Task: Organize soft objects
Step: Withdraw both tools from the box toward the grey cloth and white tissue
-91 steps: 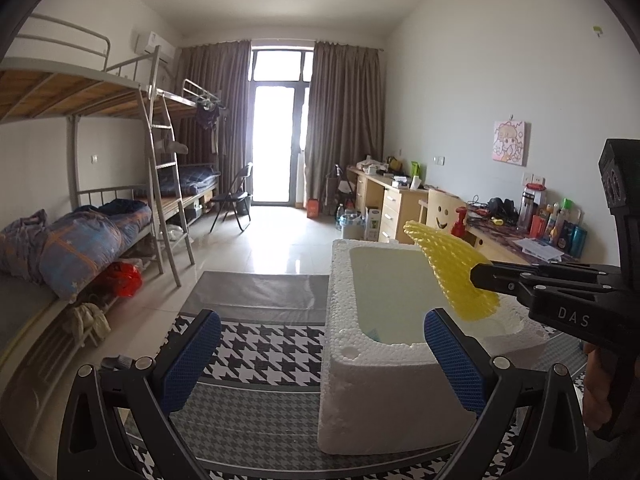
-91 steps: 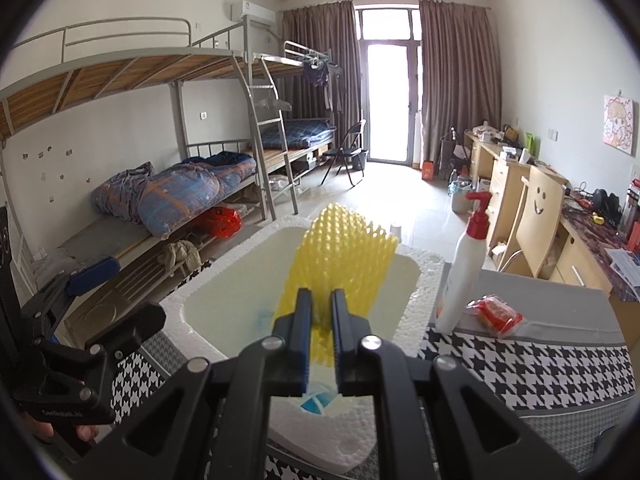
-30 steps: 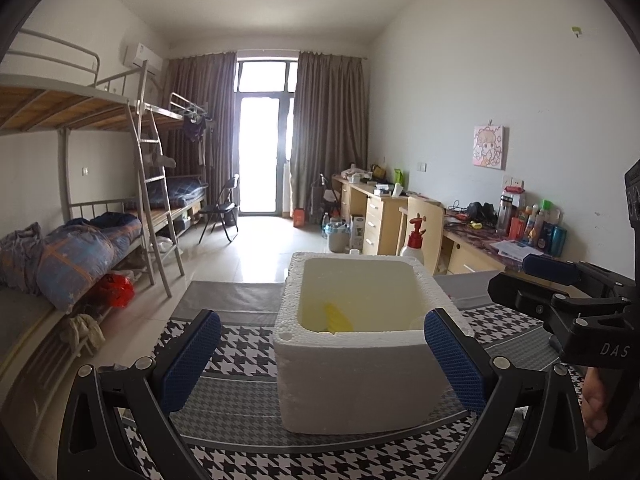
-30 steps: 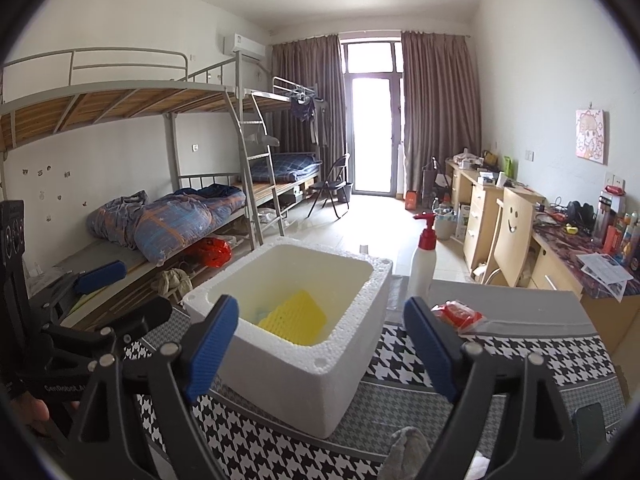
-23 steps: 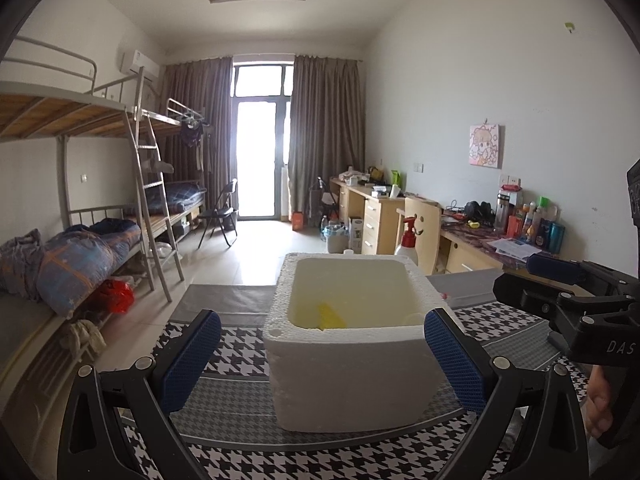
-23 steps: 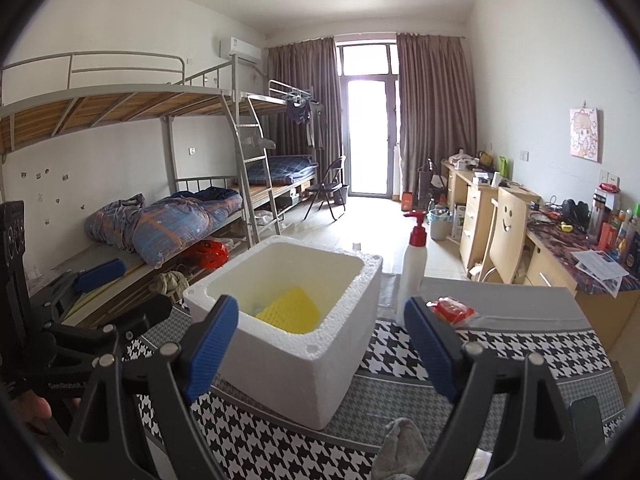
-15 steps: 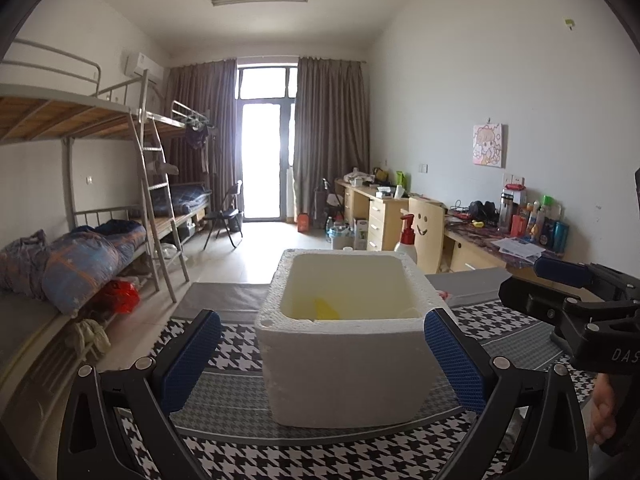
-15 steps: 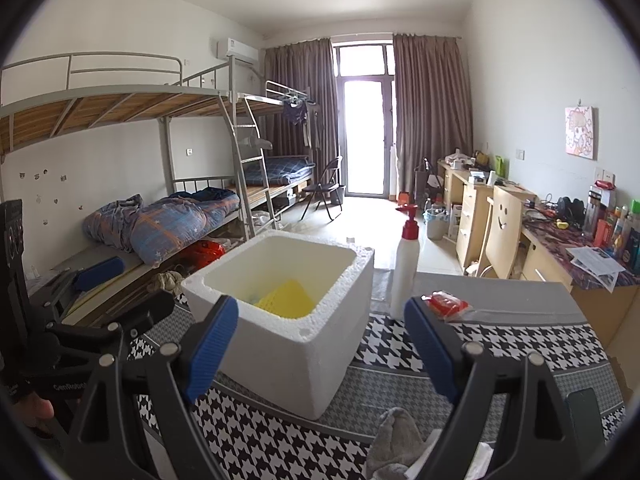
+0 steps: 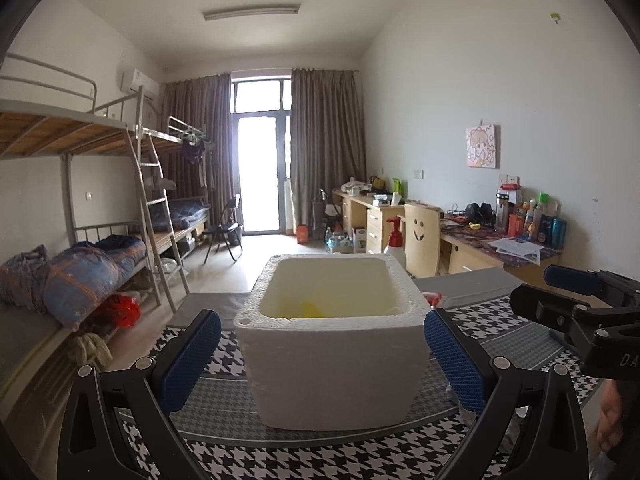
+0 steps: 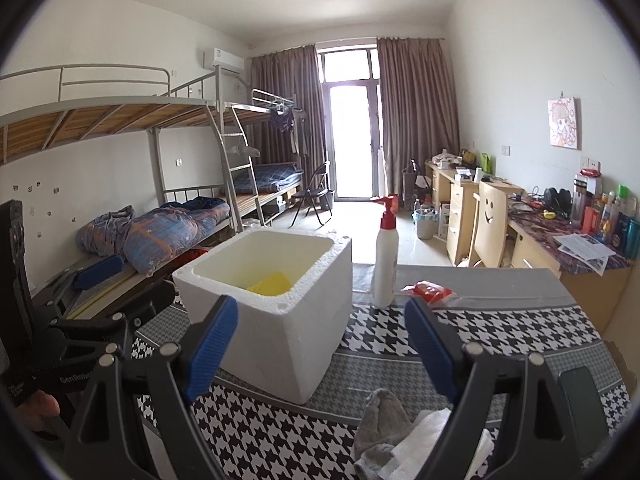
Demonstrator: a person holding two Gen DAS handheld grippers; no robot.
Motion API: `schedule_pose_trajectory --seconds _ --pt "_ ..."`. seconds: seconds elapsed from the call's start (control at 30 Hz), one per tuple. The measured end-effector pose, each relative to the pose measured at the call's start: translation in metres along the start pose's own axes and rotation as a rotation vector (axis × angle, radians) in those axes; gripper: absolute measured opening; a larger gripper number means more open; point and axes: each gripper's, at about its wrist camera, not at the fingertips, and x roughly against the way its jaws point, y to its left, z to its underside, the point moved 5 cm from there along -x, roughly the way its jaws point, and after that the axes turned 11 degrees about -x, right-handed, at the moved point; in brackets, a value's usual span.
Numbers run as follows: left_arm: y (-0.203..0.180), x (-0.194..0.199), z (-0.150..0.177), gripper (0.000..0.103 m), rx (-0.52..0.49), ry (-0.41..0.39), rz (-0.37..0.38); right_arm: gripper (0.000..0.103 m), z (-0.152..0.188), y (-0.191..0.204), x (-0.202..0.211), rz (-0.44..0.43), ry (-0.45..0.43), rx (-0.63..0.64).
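Sitting on the black-and-white checked table cover [image 10: 500,332] is a white foam box [image 10: 280,320], and a yellow soft thing [image 10: 270,283] lies down inside it, low against the box's floor. Only a small bit of yellow shows over the rim in the left wrist view [image 9: 310,311].

Both grippers are spread wide and hold nothing. The left gripper [image 9: 322,356] faces the box's near wall, with one blue pad on each side of the box. The right gripper [image 10: 322,350] faces the box's right corner. Its fingers stand apart from the box.

Near the right gripper, at the table's front edge, lie a gray sock [image 10: 380,424] and a white cloth [image 10: 436,436], touching each other. A dark phone [image 10: 582,400] lies near the right edge.

Behind the box stands a white pump bottle [image 10: 385,264] with a red top. A red packet [image 10: 430,291] lies just beside it. The space between the box and the packet is bare cover.

Part of a word, "GenRobot", can be read on the left gripper's body in the right wrist view. The letters "DA" show on the right gripper's body in the left wrist view.
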Motion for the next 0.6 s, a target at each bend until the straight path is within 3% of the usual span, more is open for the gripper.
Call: schedule_pose_trajectory --seconds 0.6 --pt "-0.025 0.000 0.009 0.102 0.018 0.017 0.100 0.088 0.018 -0.021 0.014 0.056 -0.010 -0.016"
